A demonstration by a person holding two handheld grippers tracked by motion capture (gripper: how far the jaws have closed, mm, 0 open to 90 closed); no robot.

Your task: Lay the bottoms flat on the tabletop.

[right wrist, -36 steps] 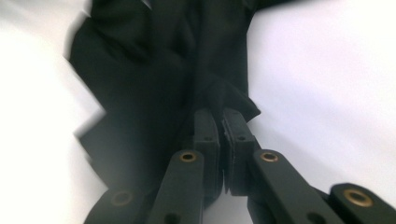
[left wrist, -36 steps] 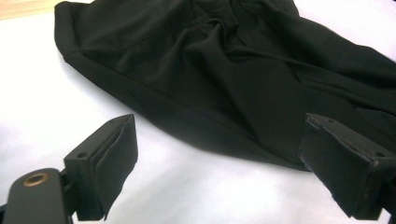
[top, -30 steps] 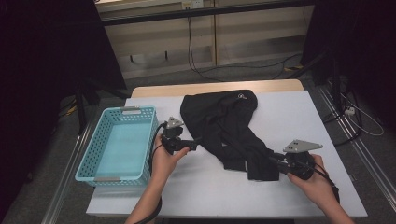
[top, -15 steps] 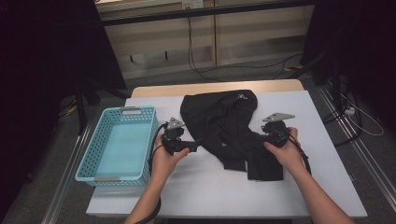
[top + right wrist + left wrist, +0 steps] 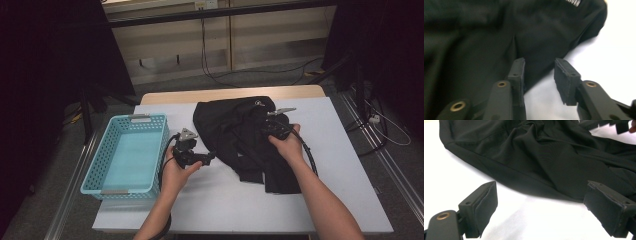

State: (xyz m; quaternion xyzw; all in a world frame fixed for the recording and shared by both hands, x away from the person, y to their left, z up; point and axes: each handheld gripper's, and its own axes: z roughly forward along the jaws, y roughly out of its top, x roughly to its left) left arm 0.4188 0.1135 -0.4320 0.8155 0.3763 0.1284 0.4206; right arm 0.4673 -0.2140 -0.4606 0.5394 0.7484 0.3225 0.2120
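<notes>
- Your left tool sits low in your left hand, forearm rising from the bottom edge, jaws spread wide and holding nothing.
- Your right tool is pushed farther forward, right arm extended, right hand wrapped behind it, jaws parted by a narrow gap, empty.

basket: light blue, plastic, perforated walls, on the table's left part | table: white top, wooden strip along the far edge | cables: dark, trailing over the grey floor behind the table | backdrop: dark curtains left and right
</notes>
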